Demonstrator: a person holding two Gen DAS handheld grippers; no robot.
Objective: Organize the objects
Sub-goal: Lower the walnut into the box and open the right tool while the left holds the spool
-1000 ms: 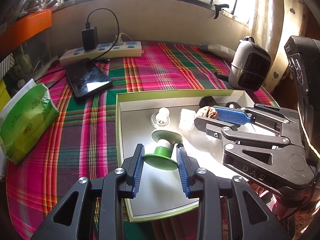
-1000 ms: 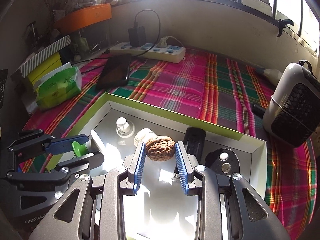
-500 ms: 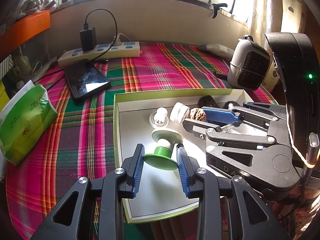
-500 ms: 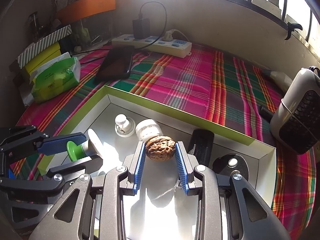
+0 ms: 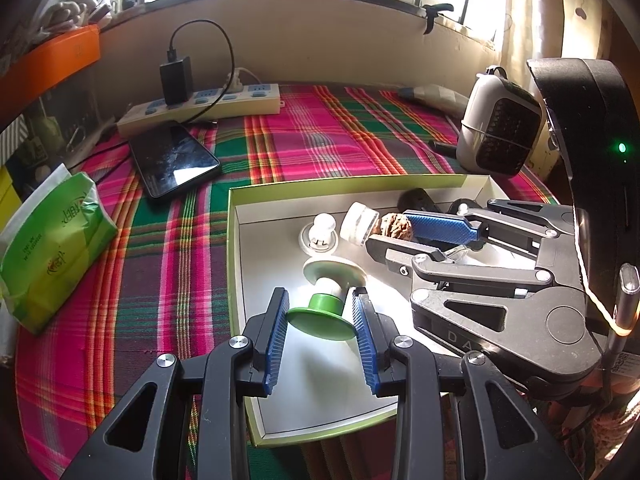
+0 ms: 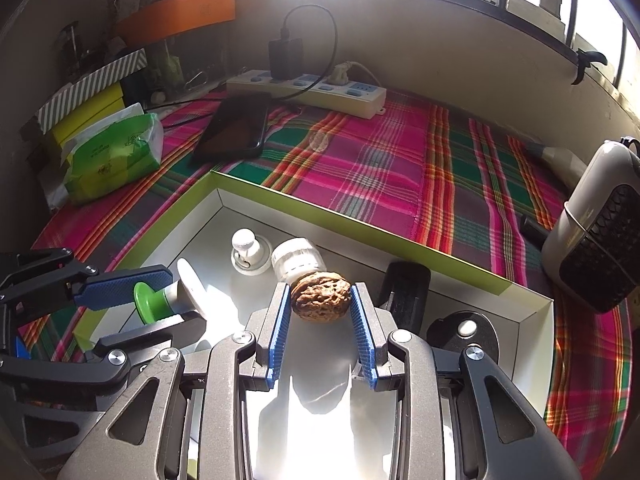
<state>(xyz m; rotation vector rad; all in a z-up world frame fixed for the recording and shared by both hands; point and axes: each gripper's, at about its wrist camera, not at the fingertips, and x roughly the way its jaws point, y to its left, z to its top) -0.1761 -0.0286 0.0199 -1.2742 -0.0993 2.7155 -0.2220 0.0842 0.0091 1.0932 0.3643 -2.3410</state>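
A white tray with a green rim (image 5: pixel 344 182) (image 6: pixel 360 220) lies on the plaid cloth. My left gripper (image 5: pixel 319 300) (image 6: pixel 156 304) is shut on a green-and-white suction-cup piece (image 5: pixel 322 322) (image 6: pixel 146 302) just above the tray's near left part. My right gripper (image 6: pixel 319 296) (image 5: pixel 390 228) is shut on a brown walnut (image 6: pixel 320 302) (image 5: pixel 396 226) over the tray's middle. The walnut hangs right beside a small white-capped jar (image 6: pixel 298 260) (image 5: pixel 358 224); whether they touch I cannot tell.
Inside the tray are a white knob (image 5: pixel 320 232), a black block (image 6: pixel 404 292) and a round black piece (image 6: pixel 462 330). On the cloth are a phone (image 5: pixel 174 160), a power strip (image 5: pixel 208 108), a green tissue pack (image 5: pixel 52 240) and a small heater (image 5: pixel 496 132).
The right gripper with the walnut has shifted slightly left in the left wrist view, closer to the small jar. The left gripper and its green piece have stayed put.
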